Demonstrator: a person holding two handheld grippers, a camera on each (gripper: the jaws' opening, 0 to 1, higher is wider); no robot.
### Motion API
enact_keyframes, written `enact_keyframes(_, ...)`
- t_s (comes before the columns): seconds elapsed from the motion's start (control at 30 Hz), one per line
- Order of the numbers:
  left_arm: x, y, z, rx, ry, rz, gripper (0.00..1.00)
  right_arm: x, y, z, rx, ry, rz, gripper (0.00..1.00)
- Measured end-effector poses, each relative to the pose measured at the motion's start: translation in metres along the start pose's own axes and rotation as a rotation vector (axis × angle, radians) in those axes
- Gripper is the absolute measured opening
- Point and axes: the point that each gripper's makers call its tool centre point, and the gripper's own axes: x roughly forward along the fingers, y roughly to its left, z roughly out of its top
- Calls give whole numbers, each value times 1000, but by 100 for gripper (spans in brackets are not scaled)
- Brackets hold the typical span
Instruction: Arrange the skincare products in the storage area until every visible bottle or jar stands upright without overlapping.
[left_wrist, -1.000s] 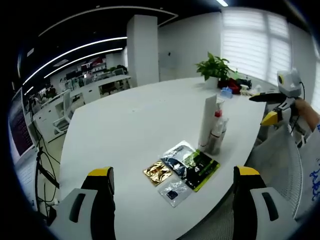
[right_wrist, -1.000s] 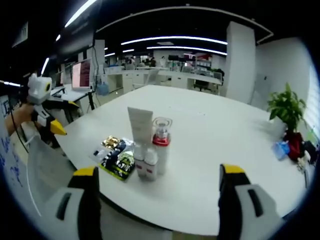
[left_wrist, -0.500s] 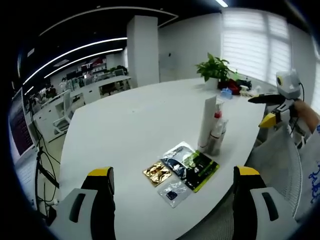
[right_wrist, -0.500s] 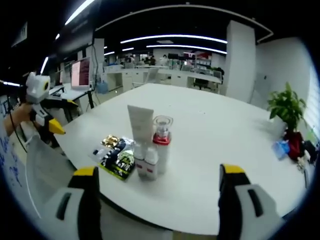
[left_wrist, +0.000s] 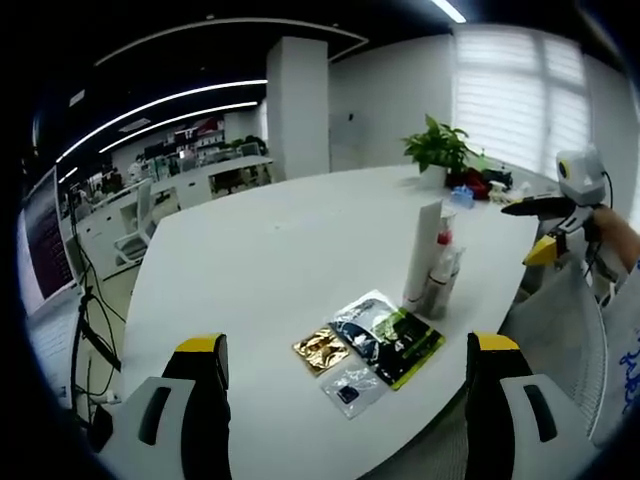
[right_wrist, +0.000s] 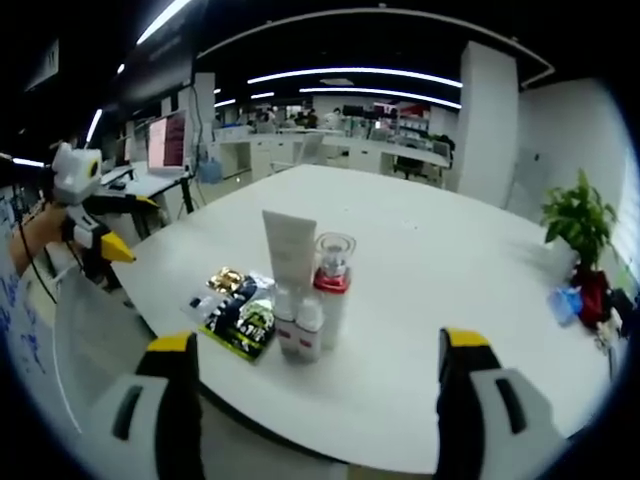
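A: Both grippers are hanging back from the white table (left_wrist: 250, 260), jaws standing wide apart and holding nothing. The left gripper (left_wrist: 345, 400) is facing the sachets (left_wrist: 370, 340); the right gripper (right_wrist: 315, 400) is facing the bottles from the other side of the table's near edge.

B: Where are the skincare products sitting?

A: They are clustering near that edge: a tall white tube (right_wrist: 290, 255) standing on its cap, a clear jar with a red collar (right_wrist: 332, 270) just beside it, and two small white bottles (right_wrist: 298, 325) touching in front. All appear to be standing upright. The flat sachets are lying just beside them, some overlapping one another.

B: So what is the careful way in?

A: Judging from this, the bottles are crowding each other, so the approach calls for coming in slowly and square to one outer bottle, closing low on its body and sliding it clear without knocking the tube, which looks top-heavy.

B: Anything changing from a second ago?

A: The left gripper view is shifting slightly, so the plant (left_wrist: 440, 148) and the products are sitting a little further right; the products themselves are not moving. The right gripper view is nearly matching.
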Motion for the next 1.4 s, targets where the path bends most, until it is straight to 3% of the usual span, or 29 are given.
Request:
enact_keyframes(0.5,-14,18,0,-20,-14,91,97,6,9,-2,-6,2,36,100)
enact_keyframes(0.93,-16,22,-7,-32,-20,119,97,10,16,2,-28,12,78,100)
enact_keyframes(1.4,-15,20,-9,-33,-9,105,97,15,21,-1,-36,39,91,100)
